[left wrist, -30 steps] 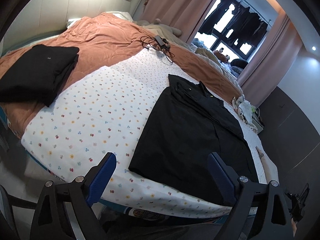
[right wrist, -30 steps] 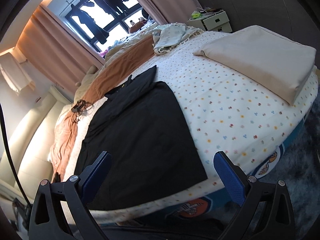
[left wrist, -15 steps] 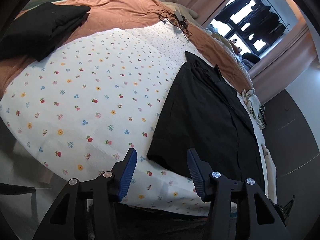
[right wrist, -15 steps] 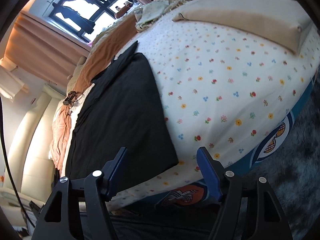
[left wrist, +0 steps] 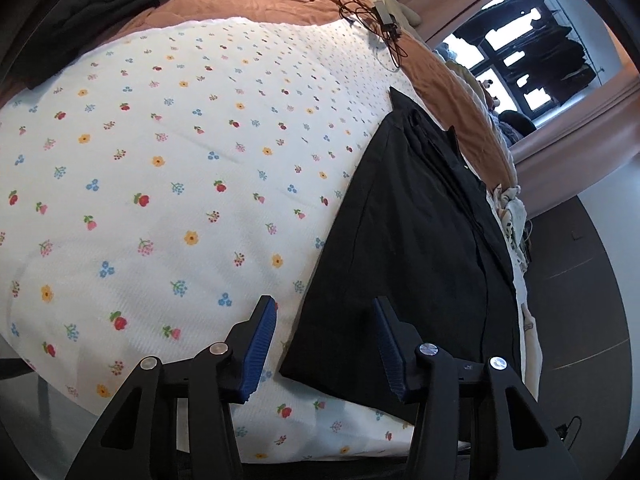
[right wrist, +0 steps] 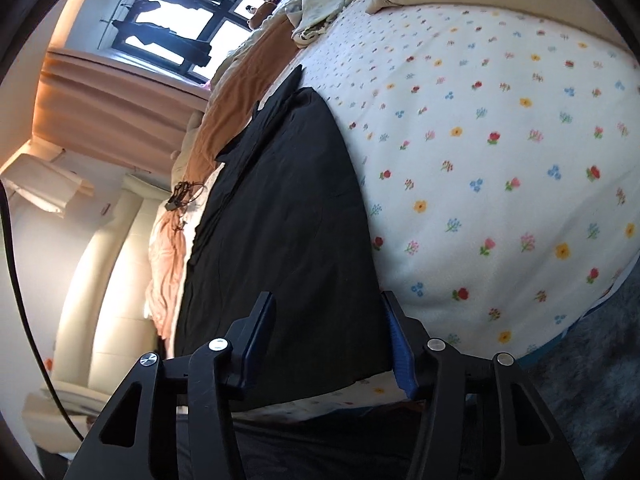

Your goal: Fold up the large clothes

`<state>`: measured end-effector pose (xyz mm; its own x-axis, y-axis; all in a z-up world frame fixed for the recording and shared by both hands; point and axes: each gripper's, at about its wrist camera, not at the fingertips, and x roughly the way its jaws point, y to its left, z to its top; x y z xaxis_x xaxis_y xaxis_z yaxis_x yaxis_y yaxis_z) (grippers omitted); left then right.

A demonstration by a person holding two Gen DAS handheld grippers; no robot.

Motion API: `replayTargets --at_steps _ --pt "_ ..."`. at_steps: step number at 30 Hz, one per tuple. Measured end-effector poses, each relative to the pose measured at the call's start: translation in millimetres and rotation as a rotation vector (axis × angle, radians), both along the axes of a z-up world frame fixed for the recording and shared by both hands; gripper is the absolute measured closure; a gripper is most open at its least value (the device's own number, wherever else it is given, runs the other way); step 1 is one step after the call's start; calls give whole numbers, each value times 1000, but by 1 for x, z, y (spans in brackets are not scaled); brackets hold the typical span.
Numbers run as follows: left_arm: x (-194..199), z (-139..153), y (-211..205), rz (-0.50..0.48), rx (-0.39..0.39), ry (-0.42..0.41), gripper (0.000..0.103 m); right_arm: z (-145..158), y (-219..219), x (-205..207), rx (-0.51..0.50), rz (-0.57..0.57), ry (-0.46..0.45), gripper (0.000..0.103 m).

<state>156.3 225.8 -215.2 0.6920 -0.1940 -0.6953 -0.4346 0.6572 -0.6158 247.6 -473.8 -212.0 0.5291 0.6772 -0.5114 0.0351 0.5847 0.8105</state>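
Your black shirt [left wrist: 404,248] lies flat on the floral sheet [left wrist: 160,184], filling the lower centre of both views. It's soft, limp cloth (light, will sag), so pinch its near hem corners. Left gripper [left wrist: 324,344] and right gripper [right wrist: 328,340] both gape, holding nothing.
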Motion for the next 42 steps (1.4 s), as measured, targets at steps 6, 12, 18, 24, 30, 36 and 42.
replayTargets --at_steps 6,12,18,24,30,36,42 --pt "-13 -1 -6 -41 -177 -56 52 -2 13 -4 72 102 -20 49" --pt "-9 8 -19 -72 -113 -51 52 -8 18 -3 40 47 -16 49" --pt "12 -2 -18 -59 -40 1 68 -3 21 2 -4 -4 -26 49" --pt "21 -6 -21 -58 14 17 92 -6 35 21 -47 -46 -2 70" --pt "4 18 -18 -39 16 -72 99 9 29 11 -37 -100 -42 99" --pt "-21 53 -21 -32 11 -147 100 50 22 -5 -6 -83 -108 100" --pt "-52 82 -24 -21 -4 -209 100 89 15 -23 23 -48 -167 100"
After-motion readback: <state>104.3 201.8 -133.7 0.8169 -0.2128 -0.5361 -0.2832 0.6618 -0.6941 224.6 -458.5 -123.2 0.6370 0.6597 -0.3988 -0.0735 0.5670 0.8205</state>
